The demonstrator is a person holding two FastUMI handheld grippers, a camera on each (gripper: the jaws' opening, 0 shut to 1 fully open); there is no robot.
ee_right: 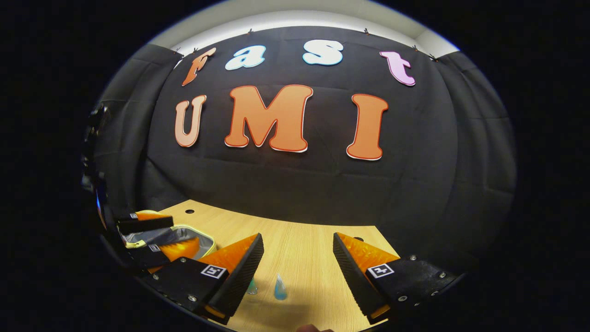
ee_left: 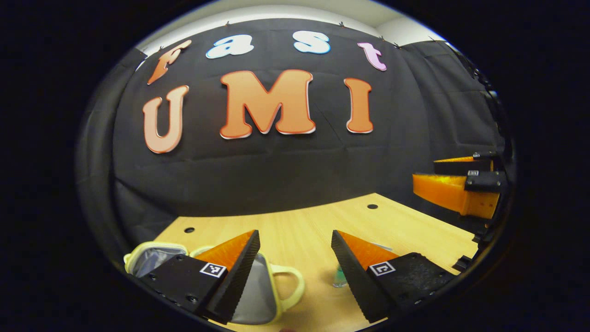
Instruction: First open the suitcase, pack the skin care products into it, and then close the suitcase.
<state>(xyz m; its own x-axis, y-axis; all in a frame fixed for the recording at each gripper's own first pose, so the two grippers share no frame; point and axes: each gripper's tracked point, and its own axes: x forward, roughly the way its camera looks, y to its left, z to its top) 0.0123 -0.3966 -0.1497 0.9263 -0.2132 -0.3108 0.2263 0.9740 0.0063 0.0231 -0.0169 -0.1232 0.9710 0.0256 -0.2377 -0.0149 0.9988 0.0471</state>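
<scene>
Blue-tipped bottles (ee_right: 280,288) stand upright at six o'clock between my wide, empty right tongs (ee_right: 297,269), probably nearer them than my wide left tongs (ee_left: 295,267) by the suitcase (ee_left: 258,295).

Light wooden tabletop (ee_left: 295,230) with small dark round holes (ee_left: 372,206) near its far edge. Black cloth wall (ee_right: 295,184) hanging straight behind tabletop; pale room wall (ee_right: 295,18) above cloth.

Recording booth: black cloth wall (ee_right: 295,184) behind wooden table (ee_right: 304,249)
</scene>
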